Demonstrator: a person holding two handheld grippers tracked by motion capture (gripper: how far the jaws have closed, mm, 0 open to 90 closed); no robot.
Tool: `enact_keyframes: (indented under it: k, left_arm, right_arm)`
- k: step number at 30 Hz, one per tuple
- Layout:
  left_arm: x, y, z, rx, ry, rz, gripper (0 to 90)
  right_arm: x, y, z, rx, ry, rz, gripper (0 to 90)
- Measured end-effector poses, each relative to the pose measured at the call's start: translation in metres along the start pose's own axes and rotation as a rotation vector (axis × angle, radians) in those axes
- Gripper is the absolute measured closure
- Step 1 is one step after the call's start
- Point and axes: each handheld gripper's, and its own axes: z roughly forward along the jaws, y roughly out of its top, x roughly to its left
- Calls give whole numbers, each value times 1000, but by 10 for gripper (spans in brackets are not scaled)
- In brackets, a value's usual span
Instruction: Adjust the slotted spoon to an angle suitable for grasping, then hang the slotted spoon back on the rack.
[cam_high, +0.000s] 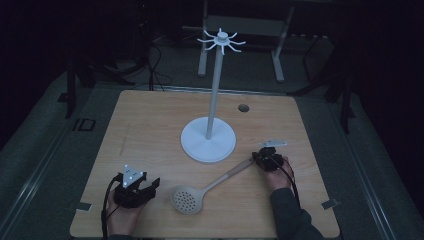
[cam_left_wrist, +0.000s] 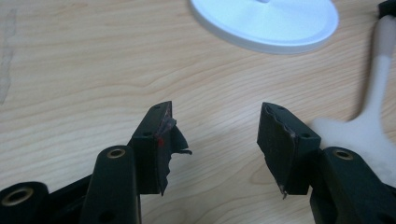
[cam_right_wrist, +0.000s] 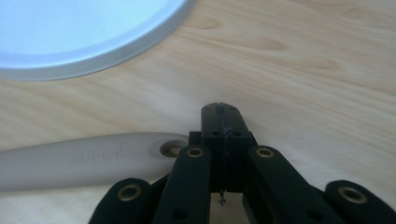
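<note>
- Left gripper (cam_high: 148, 186): jaws spread, empty, beside the spoon (cam_high: 210, 187) bowl.
- Right gripper (cam_high: 256, 159): jaws pressed together, empty, at the spoon's handle end.

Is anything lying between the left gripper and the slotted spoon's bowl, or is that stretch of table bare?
Nothing visible stands between them. The left gripper, jaws open, sits just left of the slotted spoon, with bare wooden table in the gap. The white stand is farther back. The right gripper, jaws shut, rests at the handle's end.
</note>
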Motion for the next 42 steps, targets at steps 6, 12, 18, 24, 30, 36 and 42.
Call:
enact_keyframes:
  k: [6,12,18,24,30,36,42]
  left_arm:
    - [-8,6,0,5,-25,37,462]
    - [-14,17,2,-1,-48,55,462]
    - [-22,30,3,-12,-68,84,462]
    - [-25,40,3,-19,-71,89,462]
    - [-31,49,7,-12,-87,111,461]
    - [-37,54,9,1,-99,130,461]
    - [-44,61,14,29,-115,161,463]
  right_arm:
    - [17,-4,-3,-9,43,-18,900]
    - [29,-8,-4,-19,78,-37,900]
    - [25,-9,-16,-60,58,-10,888]
    - [17,-5,-36,-127,14,-22,848]
    - [10,-6,-43,-129,-40,11,834]
    - [4,-5,-49,-157,-38,34,773]
    - [0,-8,-52,-167,-65,31,730]
